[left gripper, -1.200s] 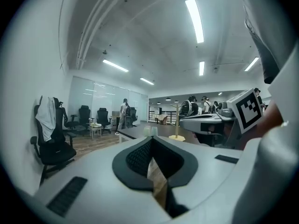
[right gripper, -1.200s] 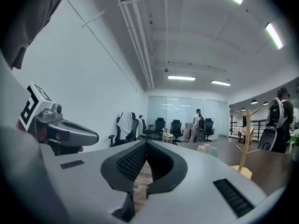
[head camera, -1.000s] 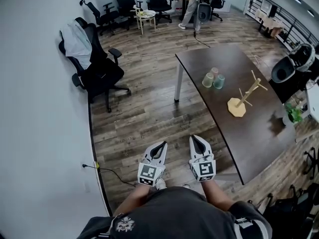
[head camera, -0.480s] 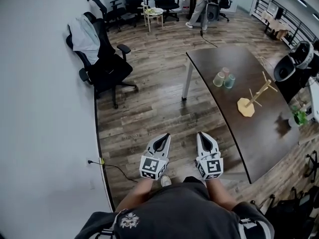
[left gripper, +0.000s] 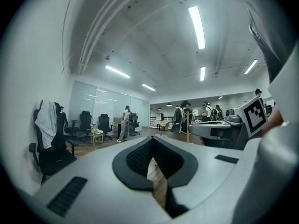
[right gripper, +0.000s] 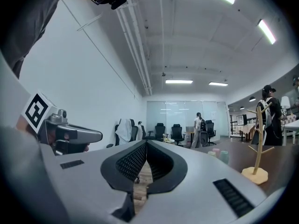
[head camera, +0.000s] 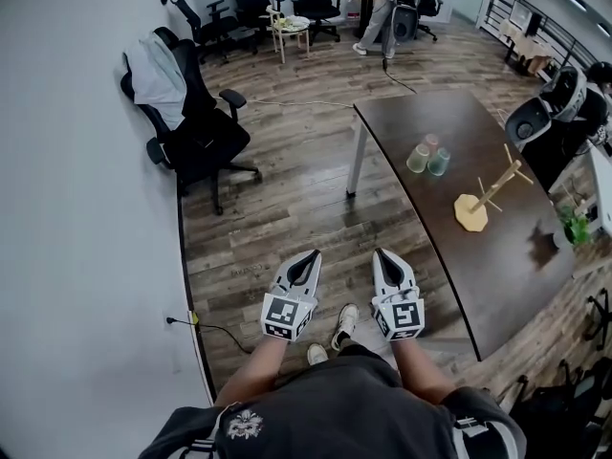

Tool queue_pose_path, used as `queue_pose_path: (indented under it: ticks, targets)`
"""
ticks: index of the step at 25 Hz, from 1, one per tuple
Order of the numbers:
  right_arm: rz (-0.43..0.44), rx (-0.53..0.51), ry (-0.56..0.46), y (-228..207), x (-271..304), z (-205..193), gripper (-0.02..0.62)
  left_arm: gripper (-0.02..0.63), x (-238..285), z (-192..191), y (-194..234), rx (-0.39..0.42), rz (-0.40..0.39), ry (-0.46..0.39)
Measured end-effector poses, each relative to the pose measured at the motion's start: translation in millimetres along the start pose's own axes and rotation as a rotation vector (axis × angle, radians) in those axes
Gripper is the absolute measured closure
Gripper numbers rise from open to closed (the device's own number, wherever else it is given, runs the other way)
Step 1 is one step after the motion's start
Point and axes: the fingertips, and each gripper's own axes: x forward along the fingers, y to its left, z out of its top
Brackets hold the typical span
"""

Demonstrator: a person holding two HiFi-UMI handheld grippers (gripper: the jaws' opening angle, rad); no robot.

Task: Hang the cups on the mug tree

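Three cups, pale green [head camera: 418,158], pink [head camera: 431,143] and teal [head camera: 440,162], stand close together on the dark brown table [head camera: 497,275] ahead to the right. The wooden mug tree [head camera: 488,197] stands bare just beyond them; it also shows in the right gripper view as mug tree [right gripper: 257,146] with the cups [right gripper: 220,156] left of it. My left gripper [head camera: 310,258] and right gripper [head camera: 381,256] are side by side over the wooden floor, well short of the table. Both are shut with nothing in them, as left gripper [left gripper: 151,141] and right gripper [right gripper: 146,144] show.
A white wall runs along the left, with a black office chair [head camera: 196,122] draped in a pale garment beside it. A floor cable [head camera: 225,329] leads to the wall. More chairs and a standing person [head camera: 381,12] are far back. A potted plant [head camera: 572,224] sits on the table's right.
The view has crept a little towards the table. A shoe now shows on the floor between the grippers. Both grippers stay shut, side by side.
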Motion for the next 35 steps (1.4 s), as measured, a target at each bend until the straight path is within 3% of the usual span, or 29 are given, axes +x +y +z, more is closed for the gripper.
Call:
queue_pose_path:
  ticks: [14,25,30,35]
  targets:
    - [0.010,0.014,-0.002,-85,68,-4,0.569,0.600,111,4,12,0.009,-0.054,0.024]
    - [-0.021,0.065,0.003,-162,102,-29,0.569,0.600,192,8,12,0.041,-0.059,0.059]
    - [-0.039,0.087,-0.028,-174,112,-21,0.569,0.600,208,13,5,0.059,-0.069,0.061]
    - [-0.041,0.068,-0.043,-177,114,-23,0.569,0.600,223,-4,1,0.061,-0.082,0.085]
